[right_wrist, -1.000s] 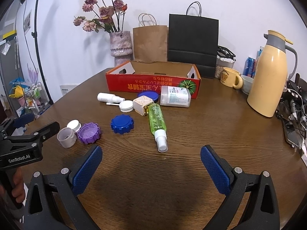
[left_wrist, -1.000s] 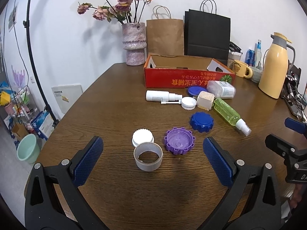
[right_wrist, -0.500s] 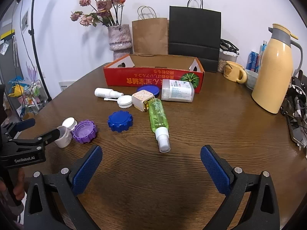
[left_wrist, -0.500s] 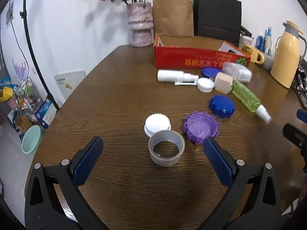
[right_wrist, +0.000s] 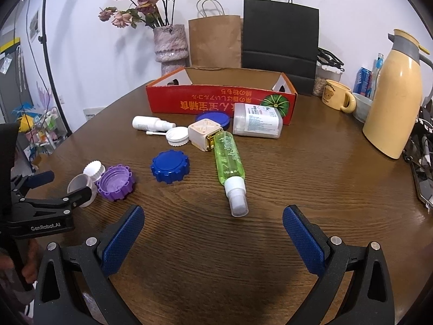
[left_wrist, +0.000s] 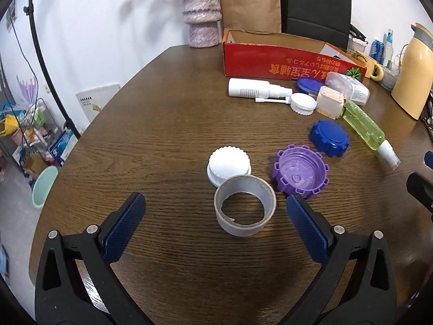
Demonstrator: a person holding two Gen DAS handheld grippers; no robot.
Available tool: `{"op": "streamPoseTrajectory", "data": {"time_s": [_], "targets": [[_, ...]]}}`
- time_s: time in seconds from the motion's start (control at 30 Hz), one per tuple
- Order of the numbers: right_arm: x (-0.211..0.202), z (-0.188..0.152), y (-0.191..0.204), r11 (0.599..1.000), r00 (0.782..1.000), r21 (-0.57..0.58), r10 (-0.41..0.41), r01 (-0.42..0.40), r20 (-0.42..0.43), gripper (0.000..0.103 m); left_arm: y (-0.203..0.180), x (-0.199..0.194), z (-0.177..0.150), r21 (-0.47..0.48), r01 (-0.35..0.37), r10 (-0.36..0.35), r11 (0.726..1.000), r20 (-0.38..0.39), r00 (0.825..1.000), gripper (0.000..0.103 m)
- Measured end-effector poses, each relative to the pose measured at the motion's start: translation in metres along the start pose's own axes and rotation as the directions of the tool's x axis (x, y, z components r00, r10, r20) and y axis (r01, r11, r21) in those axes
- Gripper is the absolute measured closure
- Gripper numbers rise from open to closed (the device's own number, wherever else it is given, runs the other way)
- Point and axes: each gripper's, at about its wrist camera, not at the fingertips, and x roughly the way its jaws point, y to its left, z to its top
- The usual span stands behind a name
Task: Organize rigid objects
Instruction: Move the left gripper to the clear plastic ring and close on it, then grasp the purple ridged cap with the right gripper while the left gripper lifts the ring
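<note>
A translucent grey ring-shaped cup (left_wrist: 245,205) sits on the wooden table (left_wrist: 162,124), and my left gripper (left_wrist: 215,224) stands open around it, fingers apart on either side without touching. Behind it lie a white ribbed cap (left_wrist: 229,163), a purple gear-shaped lid (left_wrist: 301,172) and a blue gear-shaped lid (left_wrist: 328,138). In the right wrist view my right gripper (right_wrist: 213,233) is open over bare table, just short of a green spray bottle (right_wrist: 229,159) that lies nozzle toward me. The red cardboard box (right_wrist: 220,101) stands at the back.
Near the box lie a white spray bottle (left_wrist: 255,88), a white cap (left_wrist: 303,104), a beige cube (right_wrist: 205,134), a flat blue lid (right_wrist: 213,117) and a clear jar (right_wrist: 257,120). A yellow thermos (right_wrist: 393,97), mug (right_wrist: 337,99), vase (right_wrist: 170,46) and paper bags (right_wrist: 280,31) line the back.
My left gripper has moved forward and down, so the grey cup now lies between its fingers. My right gripper has edged closer to the green bottle.
</note>
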Motion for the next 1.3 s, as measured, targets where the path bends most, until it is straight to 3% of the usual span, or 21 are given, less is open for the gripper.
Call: {"op": "streamPoseTrajectory", "data": {"time_s": [0.1, 0.27, 0.37, 0.43, 0.73, 1.3], "targets": [[0.004, 0.002, 0.003, 1.000, 1.000, -0.011, 0.008, -0.008, -0.009, 0.000, 0.001, 0.003, 0.000, -0.009, 0.001, -0.001, 1.000, -0.011, 1.000, 0.003], [0.013, 0.005, 0.012, 0.999, 0.999, -0.026, 0.023, -0.023, -0.030, 0.000, -0.001, 0.007, 0.000, -0.007, 0.040, -0.040, 0.999, -0.028, 0.999, 0.022], [0.018, 0.007, 0.016, 0.999, 0.999, -0.035, 0.033, -0.034, -0.043, 0.000, -0.002, 0.009, 0.000, -0.003, 0.066, -0.066, 0.998, -0.036, 0.997, 0.039], [0.021, 0.008, 0.019, 0.998, 0.998, -0.041, 0.038, -0.040, -0.050, 0.000, -0.003, 0.010, -0.001, -0.004, 0.073, -0.073, 0.997, -0.042, 0.996, 0.063], [0.032, 0.011, 0.037, 0.994, 0.995, -0.077, 0.066, -0.072, -0.075, 0.000, 0.000, -0.001, 0.000, 0.006, 0.107, -0.107, 0.994, -0.006, 0.994, 0.063], [0.059, 0.023, 0.081, 0.976, 0.978, -0.131, 0.154, -0.173, -0.138, 0.000, 0.035, -0.007, 0.015, -0.006, 0.032, -0.032, 0.999, 0.051, 0.998, 0.063]]}}
